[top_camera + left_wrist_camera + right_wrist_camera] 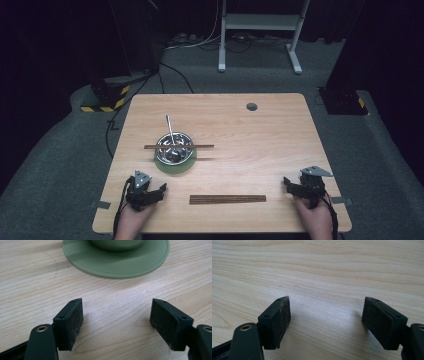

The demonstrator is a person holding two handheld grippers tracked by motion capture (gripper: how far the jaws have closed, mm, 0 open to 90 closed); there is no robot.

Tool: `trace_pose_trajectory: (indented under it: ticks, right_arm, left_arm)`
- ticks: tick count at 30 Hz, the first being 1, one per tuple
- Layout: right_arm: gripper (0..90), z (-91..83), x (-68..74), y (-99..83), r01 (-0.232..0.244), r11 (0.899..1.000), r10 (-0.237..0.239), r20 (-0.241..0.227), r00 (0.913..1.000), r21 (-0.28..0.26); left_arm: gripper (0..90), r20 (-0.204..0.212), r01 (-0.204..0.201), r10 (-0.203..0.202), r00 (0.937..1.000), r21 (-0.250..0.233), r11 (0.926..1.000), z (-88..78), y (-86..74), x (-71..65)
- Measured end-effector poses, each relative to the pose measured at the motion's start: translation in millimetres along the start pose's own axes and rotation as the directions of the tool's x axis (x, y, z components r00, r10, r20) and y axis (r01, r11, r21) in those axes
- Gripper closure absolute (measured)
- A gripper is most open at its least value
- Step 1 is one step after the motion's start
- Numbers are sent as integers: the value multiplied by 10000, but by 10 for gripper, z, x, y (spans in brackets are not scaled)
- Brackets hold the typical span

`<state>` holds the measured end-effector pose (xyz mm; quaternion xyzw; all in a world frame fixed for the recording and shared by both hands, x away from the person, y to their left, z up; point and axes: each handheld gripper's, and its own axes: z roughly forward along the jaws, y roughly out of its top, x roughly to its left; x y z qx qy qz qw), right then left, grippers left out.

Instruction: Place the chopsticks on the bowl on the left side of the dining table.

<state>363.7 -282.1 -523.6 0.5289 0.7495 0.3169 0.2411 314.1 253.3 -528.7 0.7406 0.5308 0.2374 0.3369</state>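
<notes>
Both claws rest low near the worktop's near edge, the left claw [161, 190] by the near-left corner and the right claw [289, 184] by the near-right, each spread wide with nothing between its jaws. Between them, close to the near edge, lies a pair of chopsticks [227, 199]; a second pair [178, 146] lies across the rim of the steel bowl [174, 148], which sits on a green saucer [175, 167] left of centre with a spoon [170, 131] leaning out toward the far edge. The likely trouble, I judge, is the bridged pair: a nudge to the bowl or one stick end would tip them off the rim, and the spoon (propped loosely) could clatter out too. The flat pair may also skid or split apart if pinched unevenly. The left gripper view shows the saucer's [115, 263] rim just ahead of its jaws, closeness the high view barely conveys; the right gripper view gives bare wood.
</notes>
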Motion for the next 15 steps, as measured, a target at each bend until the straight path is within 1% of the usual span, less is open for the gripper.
trace_pose_trajectory:
  ticks: [15]
  right_arm:
    - [226, 0, -2, 0, 2, 10000, -2, -43, 10000, 9]
  left_arm:
    - [285, 12, -5, 5, 10000, -40, 10000, 2, 1, -7]
